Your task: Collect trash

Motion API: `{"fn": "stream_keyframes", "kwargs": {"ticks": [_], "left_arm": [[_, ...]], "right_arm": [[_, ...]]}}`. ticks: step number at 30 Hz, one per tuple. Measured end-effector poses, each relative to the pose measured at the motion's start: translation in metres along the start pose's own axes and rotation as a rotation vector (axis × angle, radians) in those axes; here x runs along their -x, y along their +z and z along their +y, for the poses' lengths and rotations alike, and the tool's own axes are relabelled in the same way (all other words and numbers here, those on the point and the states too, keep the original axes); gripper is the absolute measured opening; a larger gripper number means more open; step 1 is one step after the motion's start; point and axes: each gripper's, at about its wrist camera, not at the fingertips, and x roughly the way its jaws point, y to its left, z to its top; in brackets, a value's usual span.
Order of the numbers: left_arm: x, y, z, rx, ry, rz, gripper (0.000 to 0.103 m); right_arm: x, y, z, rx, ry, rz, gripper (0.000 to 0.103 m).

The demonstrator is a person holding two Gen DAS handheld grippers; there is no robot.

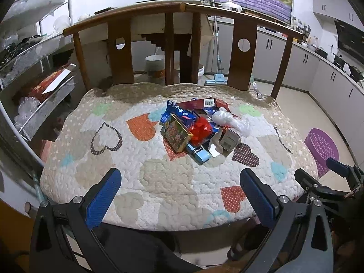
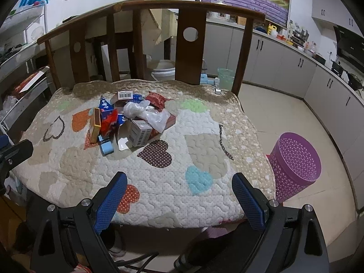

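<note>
A heap of trash (image 1: 200, 127) lies mid-cushion on a quilted heart-print seat (image 1: 141, 170): a green picture box (image 1: 176, 133), blue cartons, red crinkled wrap (image 1: 201, 129), a clear plastic bag (image 1: 229, 119) and a grey barcode box (image 1: 229, 140). The right wrist view shows the same heap (image 2: 132, 120), with the barcode box (image 2: 141, 133) and plastic bag (image 2: 145, 112). A purple perforated bin (image 2: 295, 166) stands on the floor right of the seat, also in the left wrist view as the purple bin (image 1: 322, 149). My left gripper (image 1: 180, 195) and right gripper (image 2: 179, 195) are open, empty, at the seat's near edge.
A dark wooden backrest (image 1: 182, 45) rises behind the cushion. A wire shelf rack (image 1: 34, 68) stands at the left. Grey kitchen cabinets (image 2: 318, 82) line the right wall. A white bucket (image 1: 154, 66) and a mop (image 1: 216, 77) are beyond the backrest.
</note>
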Motion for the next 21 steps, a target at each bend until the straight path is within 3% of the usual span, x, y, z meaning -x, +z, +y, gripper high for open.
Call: {"fn": "stream_keyframes", "kwargs": {"ticks": [21], "left_arm": [[-0.022,-0.001,-0.004,-0.041,-0.01,0.087,0.103]], "right_arm": [[-0.017,-0.005,-0.01,-0.046,0.006,0.072,0.095]]}}
